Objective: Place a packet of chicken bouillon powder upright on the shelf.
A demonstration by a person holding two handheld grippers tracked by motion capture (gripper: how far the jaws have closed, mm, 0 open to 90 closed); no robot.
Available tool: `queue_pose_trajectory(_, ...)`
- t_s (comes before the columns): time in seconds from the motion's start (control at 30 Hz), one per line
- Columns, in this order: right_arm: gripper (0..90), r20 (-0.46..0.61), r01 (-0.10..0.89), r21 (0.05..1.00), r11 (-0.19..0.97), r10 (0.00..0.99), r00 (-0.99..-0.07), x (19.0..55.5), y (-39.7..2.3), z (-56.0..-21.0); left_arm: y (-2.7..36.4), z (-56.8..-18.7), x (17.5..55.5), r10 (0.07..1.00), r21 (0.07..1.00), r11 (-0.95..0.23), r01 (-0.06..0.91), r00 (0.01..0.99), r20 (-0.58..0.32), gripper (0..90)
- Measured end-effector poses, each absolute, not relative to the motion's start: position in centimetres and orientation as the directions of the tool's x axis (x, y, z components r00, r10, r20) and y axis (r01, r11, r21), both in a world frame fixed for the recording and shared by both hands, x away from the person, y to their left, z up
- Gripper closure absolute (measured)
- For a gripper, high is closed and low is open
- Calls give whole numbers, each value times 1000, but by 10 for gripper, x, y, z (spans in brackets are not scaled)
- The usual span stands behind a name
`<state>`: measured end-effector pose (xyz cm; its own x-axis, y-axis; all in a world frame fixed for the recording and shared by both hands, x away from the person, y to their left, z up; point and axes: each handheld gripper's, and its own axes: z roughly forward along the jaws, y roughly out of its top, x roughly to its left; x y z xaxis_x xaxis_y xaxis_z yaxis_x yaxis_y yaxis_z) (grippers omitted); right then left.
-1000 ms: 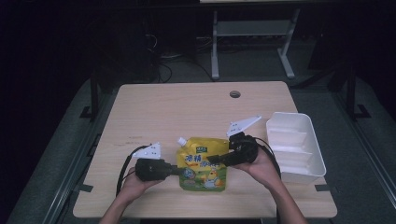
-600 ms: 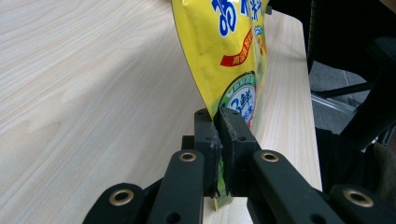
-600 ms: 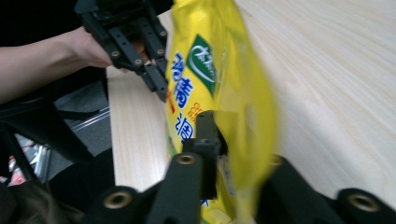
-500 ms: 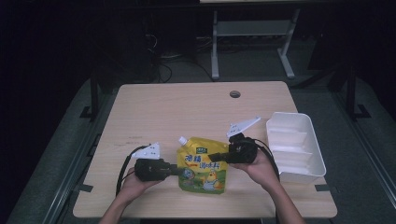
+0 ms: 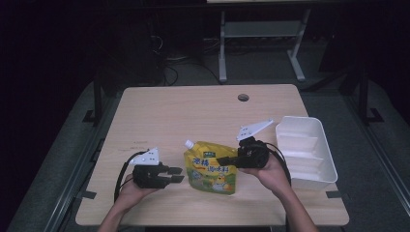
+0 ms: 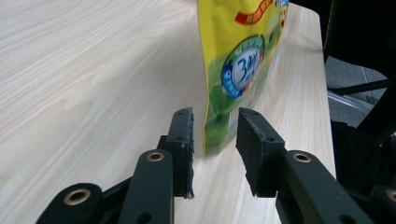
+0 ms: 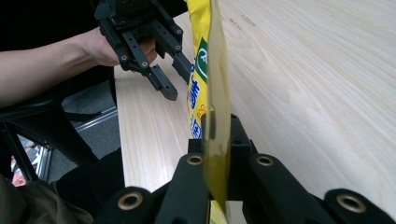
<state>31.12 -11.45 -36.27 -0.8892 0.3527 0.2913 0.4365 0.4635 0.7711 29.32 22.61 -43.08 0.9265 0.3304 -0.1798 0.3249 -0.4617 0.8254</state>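
High view: right tool (image 5: 226, 160) clamps the pouch (image 5: 210, 168) edge; left tool (image 5: 177, 174) gapes beside it. Left tool view reveals a "3" badge (image 6: 243, 67).

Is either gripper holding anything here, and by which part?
The right gripper is shut on the yellow pouch, pinching its side edge. The left gripper is open, holding nothing.
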Motion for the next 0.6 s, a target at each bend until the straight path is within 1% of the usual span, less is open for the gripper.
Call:
queue_pose_trajectory(0.27, 898, 266, 432, 774, 464, 381, -886, 313, -125, -355, 229, -431, 293, 358, 820, -464, 335, 918, -172, 614)
queue_pose_trajectory(0.6, 898, 261, 432, 785, 444, 395, -881, 316, -139, -347, 235, -432, 294, 386, 815, -464, 345, 908, -165, 565)
